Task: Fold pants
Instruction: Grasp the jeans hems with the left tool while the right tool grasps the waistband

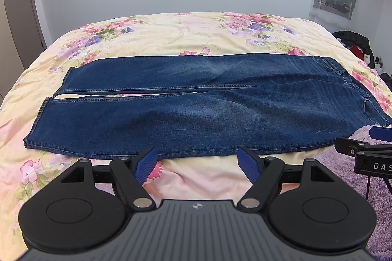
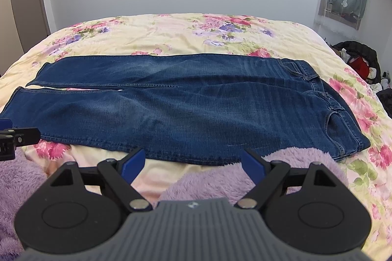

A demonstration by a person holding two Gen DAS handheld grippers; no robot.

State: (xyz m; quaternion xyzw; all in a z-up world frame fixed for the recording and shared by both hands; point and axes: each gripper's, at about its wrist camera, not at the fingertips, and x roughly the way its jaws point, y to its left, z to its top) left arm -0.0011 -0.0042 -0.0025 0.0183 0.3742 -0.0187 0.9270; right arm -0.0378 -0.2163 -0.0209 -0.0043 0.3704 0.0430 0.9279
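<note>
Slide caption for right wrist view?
Open right gripper faces unfolded jeans on floral bedspread.

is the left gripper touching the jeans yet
Apart. The left wrist view shows the left gripper with open jaws, short of the jeans; floral bedspread shows between the blue tips and the near denim edge.

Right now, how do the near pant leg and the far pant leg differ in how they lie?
The near leg lies closer to both open grippers, the far leg beyond it. The near leg's hem reaches further left than the far leg's. The near leg angles away toward the hems, opening a gap that shows the bedspread. Both lie flat, unfolded, and join at the waistband on the right.
</note>
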